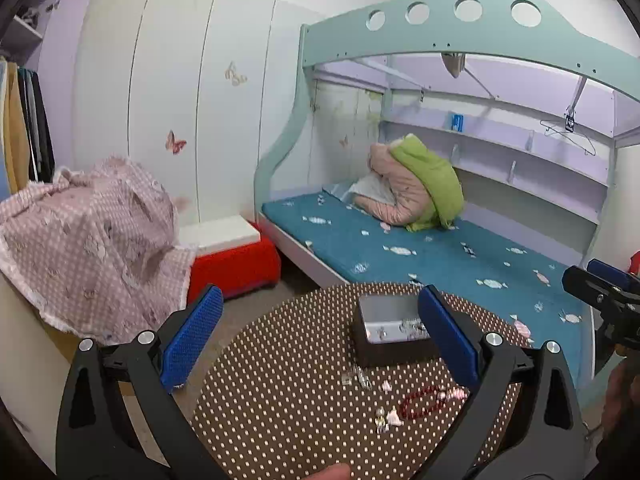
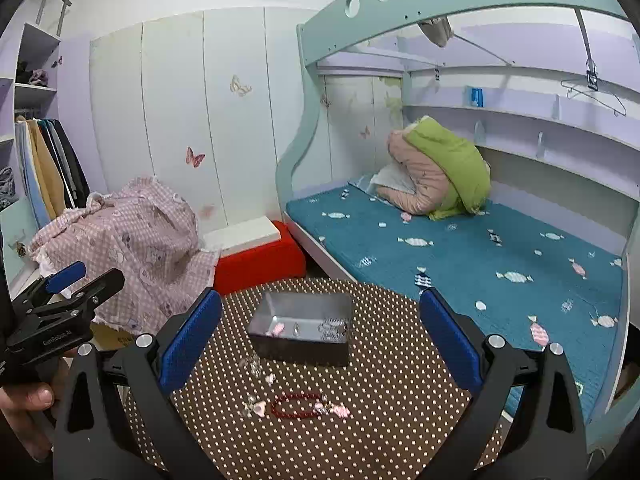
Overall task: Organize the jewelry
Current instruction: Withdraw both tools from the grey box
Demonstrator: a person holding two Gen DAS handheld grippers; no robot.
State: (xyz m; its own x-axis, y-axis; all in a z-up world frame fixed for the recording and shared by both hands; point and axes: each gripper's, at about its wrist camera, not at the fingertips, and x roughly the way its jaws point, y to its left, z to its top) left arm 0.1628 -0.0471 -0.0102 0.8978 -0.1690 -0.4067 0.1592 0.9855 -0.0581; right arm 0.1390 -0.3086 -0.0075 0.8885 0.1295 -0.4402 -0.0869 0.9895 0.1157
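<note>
The round surface [image 2: 400, 420] is lying right before me, and the open box [image 2: 301, 330] is sitting on its far half. Small trinkets are lying inside the box. Nearer me than the box, a bead bracelet [image 2: 298, 405] is lying on the surface, with loose charms [image 2: 256, 407] just to its left and a clear piece [image 2: 255, 363] between them and the box. Behind the surface the bed [image 2: 460, 248] is stretching off to the right, a bundled quilt [image 2: 438, 170] sitting at its far end. A storage stool [image 2: 256, 258] is standing left of the bed, a cloth-draped heap [image 2: 132, 240] farther left, wardrobe doors [image 2: 192, 112] behind both.
</note>
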